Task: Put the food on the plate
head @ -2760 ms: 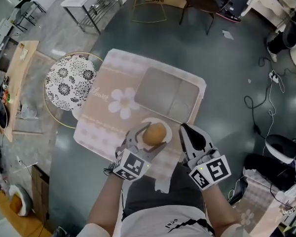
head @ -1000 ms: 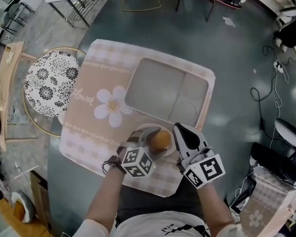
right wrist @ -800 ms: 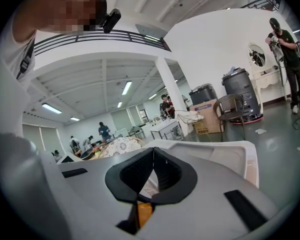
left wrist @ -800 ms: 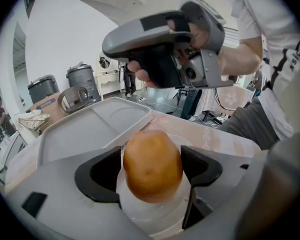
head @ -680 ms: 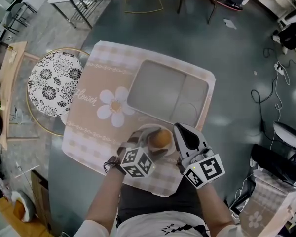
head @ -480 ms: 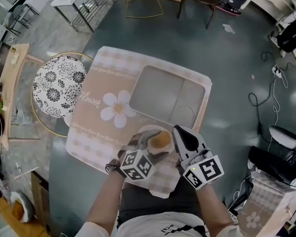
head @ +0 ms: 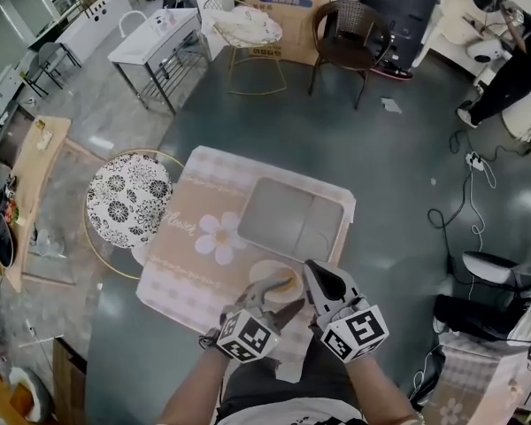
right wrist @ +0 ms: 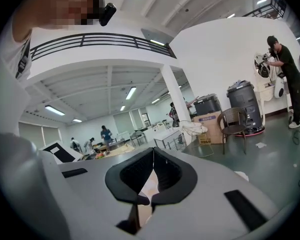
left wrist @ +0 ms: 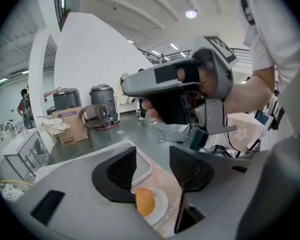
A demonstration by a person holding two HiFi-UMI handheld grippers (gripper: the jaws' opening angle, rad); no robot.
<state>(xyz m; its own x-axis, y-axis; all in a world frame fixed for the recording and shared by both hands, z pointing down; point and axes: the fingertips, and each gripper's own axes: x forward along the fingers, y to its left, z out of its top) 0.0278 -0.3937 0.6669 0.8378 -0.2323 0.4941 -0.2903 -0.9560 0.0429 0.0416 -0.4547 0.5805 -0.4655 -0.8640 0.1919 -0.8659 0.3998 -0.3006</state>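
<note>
An orange, bun-like food [head: 287, 282] lies on a small white plate [head: 264, 271] at the near edge of the placemat. My left gripper [head: 275, 298] hovers just short of the plate. Its jaws are closing, with nothing between them. In the left gripper view the food [left wrist: 145, 202] and the plate [left wrist: 161, 203] show below and beyond the jaws of my left gripper [left wrist: 155, 171]. My right gripper [head: 312, 270] is beside the plate on its right, shut and empty. In the right gripper view the pads of my right gripper [right wrist: 151, 178] meet.
A grey divided tray [head: 288, 215] lies behind the plate on a beige placemat [head: 195, 246] with a white flower. A round patterned stool [head: 128, 200] stands left of the table. Chairs and small tables stand farther back on the floor.
My left gripper has drawn back from the plate and its jaws have narrowed. The food stays on the plate. The head view has pulled up and shows more of the room.
</note>
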